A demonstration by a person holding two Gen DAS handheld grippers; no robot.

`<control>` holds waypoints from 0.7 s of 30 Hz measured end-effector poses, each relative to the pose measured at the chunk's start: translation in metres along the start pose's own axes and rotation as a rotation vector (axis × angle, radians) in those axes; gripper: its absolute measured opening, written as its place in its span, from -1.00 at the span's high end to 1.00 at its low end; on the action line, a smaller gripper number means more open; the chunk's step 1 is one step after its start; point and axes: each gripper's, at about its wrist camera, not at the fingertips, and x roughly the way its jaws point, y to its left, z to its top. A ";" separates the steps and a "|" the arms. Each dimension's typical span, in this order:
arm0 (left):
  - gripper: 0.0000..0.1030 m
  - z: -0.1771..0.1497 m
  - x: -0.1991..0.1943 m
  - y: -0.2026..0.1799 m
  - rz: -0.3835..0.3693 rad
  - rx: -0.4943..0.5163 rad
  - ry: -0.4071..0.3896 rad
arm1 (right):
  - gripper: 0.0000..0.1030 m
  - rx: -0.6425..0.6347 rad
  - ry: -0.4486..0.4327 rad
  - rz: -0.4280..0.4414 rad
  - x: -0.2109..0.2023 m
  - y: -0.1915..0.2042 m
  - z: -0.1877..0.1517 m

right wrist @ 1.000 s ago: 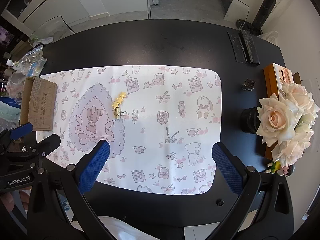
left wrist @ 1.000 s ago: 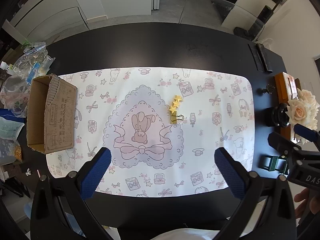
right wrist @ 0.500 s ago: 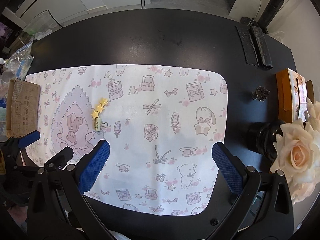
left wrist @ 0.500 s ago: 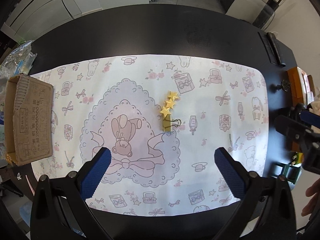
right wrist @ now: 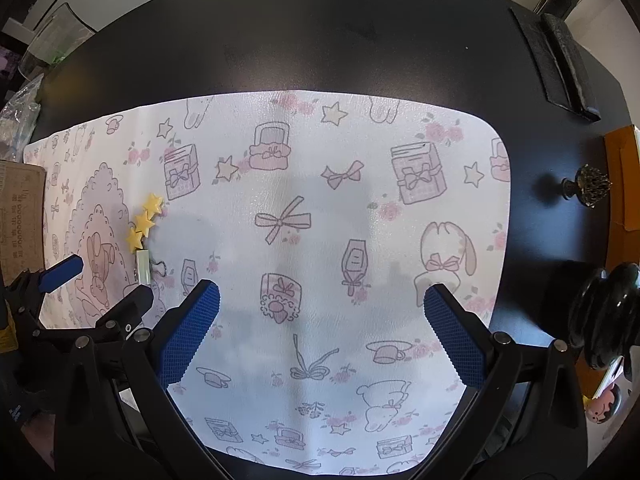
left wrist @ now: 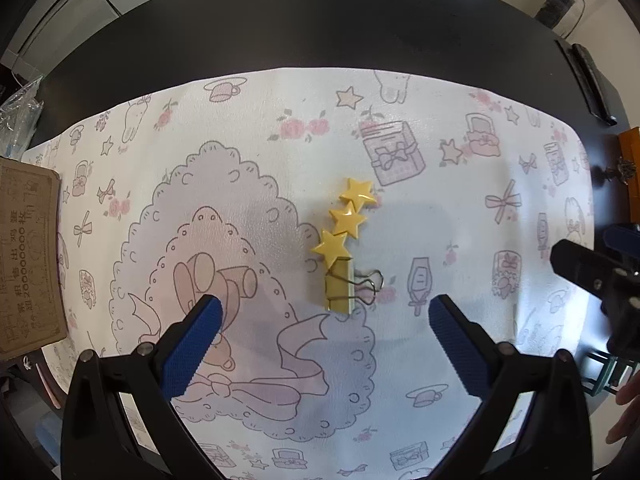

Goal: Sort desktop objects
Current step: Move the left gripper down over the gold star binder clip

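A yellow binder clip with three yellow stars (left wrist: 343, 246) lies on the patterned white mat (left wrist: 400, 200), just ahead of my left gripper (left wrist: 324, 340) and between the lines of its blue pads. The left gripper is open and holds nothing. The same clip (right wrist: 143, 236) shows at the left in the right wrist view, with the left gripper (right wrist: 104, 284) close below it. My right gripper (right wrist: 320, 332) is open over the mat's right half with nothing between its fingers. A cardboard box (left wrist: 28, 256) sits at the mat's left edge.
The mat lies on a black table (right wrist: 340, 40). Dark flat items (right wrist: 560, 64) lie at the back right. A small ornate knob (right wrist: 588, 188), an orange box (right wrist: 620, 184) and a black round object (right wrist: 604, 312) stand on the right. Plastic bags (left wrist: 16, 120) are at the far left.
Both grippers have moved forward and down toward the mat. The star clip now sits larger and closer, between the left gripper's fingers' lines. The flowers have left the right wrist view.
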 end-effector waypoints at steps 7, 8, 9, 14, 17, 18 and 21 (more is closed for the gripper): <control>-1.00 0.002 0.010 -0.002 -0.003 0.001 0.006 | -1.00 0.037 0.016 0.018 0.021 -0.007 0.001; -1.00 0.002 0.011 -0.002 -0.004 0.000 0.007 | -1.00 0.041 0.020 0.020 0.023 -0.008 0.001; -1.00 0.002 0.012 -0.003 -0.004 -0.002 0.008 | -1.00 0.041 0.023 0.018 0.025 -0.008 0.001; -0.95 0.000 0.012 -0.007 -0.010 -0.004 0.022 | -1.00 0.044 0.031 0.017 0.030 -0.009 -0.001; -0.34 -0.002 0.012 -0.011 -0.001 0.004 0.034 | -1.00 0.057 0.030 0.019 0.031 -0.011 -0.002; -0.09 -0.003 0.013 -0.013 0.007 0.009 0.039 | -1.00 0.062 0.030 0.024 0.032 -0.012 -0.002; 0.21 -0.006 0.013 -0.015 0.011 0.011 0.053 | -1.00 0.074 0.026 0.031 0.033 -0.013 -0.003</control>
